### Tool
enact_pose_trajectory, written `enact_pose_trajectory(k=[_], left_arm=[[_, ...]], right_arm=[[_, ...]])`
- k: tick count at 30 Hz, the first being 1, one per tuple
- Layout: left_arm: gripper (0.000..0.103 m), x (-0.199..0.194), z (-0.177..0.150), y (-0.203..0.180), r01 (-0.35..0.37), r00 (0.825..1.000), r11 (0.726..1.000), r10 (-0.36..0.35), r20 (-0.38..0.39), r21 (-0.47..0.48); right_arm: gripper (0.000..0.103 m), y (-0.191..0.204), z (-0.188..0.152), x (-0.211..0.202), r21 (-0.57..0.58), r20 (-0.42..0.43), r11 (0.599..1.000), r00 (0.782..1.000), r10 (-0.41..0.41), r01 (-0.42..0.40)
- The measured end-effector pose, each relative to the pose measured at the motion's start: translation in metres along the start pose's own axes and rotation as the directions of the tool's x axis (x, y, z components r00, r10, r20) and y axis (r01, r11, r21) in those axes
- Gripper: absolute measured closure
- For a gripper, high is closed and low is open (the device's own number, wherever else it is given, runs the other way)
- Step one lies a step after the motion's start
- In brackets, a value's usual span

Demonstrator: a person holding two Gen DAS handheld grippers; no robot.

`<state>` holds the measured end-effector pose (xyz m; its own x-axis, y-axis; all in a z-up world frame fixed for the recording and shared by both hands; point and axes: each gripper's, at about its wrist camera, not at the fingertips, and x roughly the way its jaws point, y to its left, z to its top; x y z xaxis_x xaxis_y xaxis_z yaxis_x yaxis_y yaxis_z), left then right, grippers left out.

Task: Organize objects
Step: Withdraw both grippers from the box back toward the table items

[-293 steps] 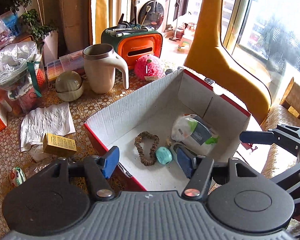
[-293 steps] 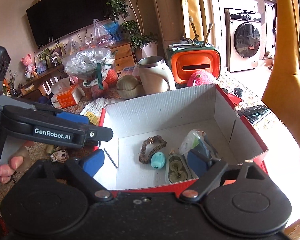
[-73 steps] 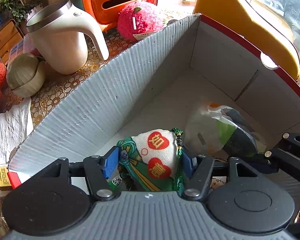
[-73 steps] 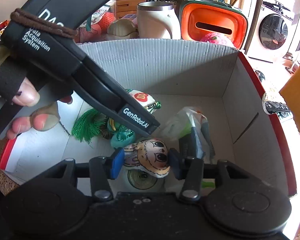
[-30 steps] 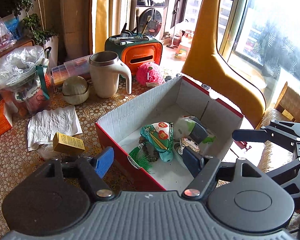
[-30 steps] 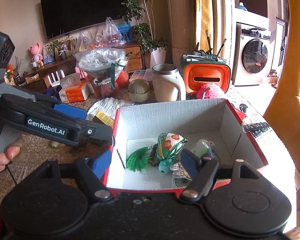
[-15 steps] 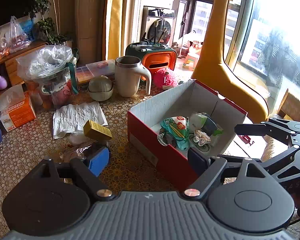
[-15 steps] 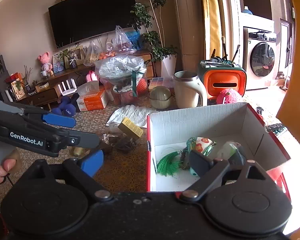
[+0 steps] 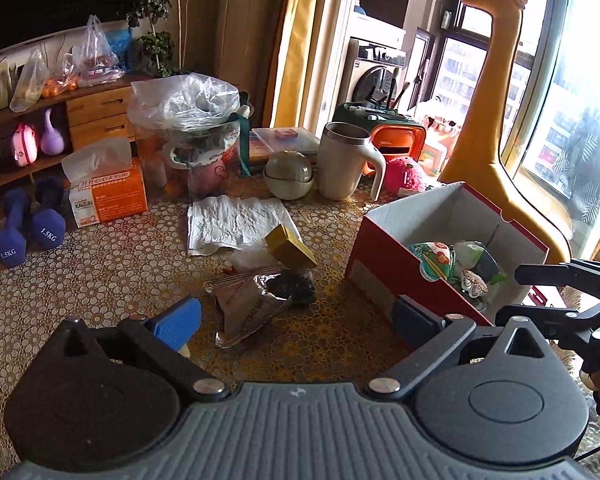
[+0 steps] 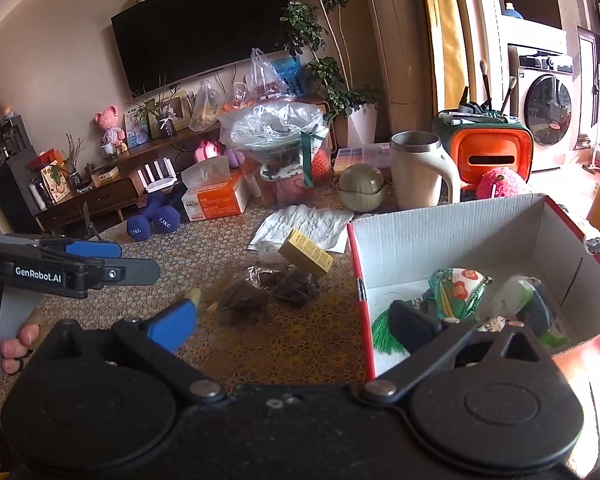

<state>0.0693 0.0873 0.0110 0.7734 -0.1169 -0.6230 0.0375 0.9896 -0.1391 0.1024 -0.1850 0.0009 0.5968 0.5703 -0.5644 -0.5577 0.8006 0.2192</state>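
Nearest: left gripper (image 9: 296, 322), jaws opening wide, nothing between them, above patterned surface (image 9: 100, 280). Right gripper (image 10: 292, 326), jaws likewise opening wide, nothing gripped, straddling the red edge of the box.

Just beyond, on the surface: crumpled foil packet (image 9: 248, 304) touching a dark clump; yellow carton (image 9: 290, 246) tilted against it, just behind.

Right of these: red-and-white cardboard box (image 9: 384, 268), open-topped. Inside: green-and-white embroidered pouch (image 10: 456, 290) with green tassel (image 10: 382, 332), white-green plastic bag (image 10: 520, 294), small cartoon-face charm (image 9: 474, 282), all bunched together at the box's near end.

Further back: white paper towel (image 9: 232, 222), flat. Orange tissue box (image 9: 104, 194) and blue dumbbells (image 9: 24, 224) at left.

Behind: round green lidded bowl (image 9: 288, 174), cream mug (image 9: 346, 166), pink plush ball (image 9: 406, 174), orange-and-green caddy (image 9: 396, 140) holding brushes.
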Motion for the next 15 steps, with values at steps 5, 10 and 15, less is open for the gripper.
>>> enact_pose_trajectory(k=[5, 10, 15], left_arm=[[0.000, 0.005, -0.019, 0.024, -0.055, 0.998, 0.998, 0.055, 0.019, -0.011], [0.000, 0.023, -0.032, 0.043, -0.116, 0.993, 0.993, 0.116, 0.006, -0.013], [0.000, 0.042, -0.043, 0.060, -0.144, 0.989, 0.989, 0.143, -0.020, -0.026]], right_arm=[[0.001, 0.013, -0.003, 0.019, -0.013, -0.023, 1.000, 1.000, 0.015, -0.016], [0.001, 0.025, -0.002, 0.038, -0.011, -0.034, 0.999, 0.999, 0.036, -0.037], [0.001, 0.036, -0.001, 0.064, -0.031, -0.056, 0.998, 0.997, 0.046, -0.047]])
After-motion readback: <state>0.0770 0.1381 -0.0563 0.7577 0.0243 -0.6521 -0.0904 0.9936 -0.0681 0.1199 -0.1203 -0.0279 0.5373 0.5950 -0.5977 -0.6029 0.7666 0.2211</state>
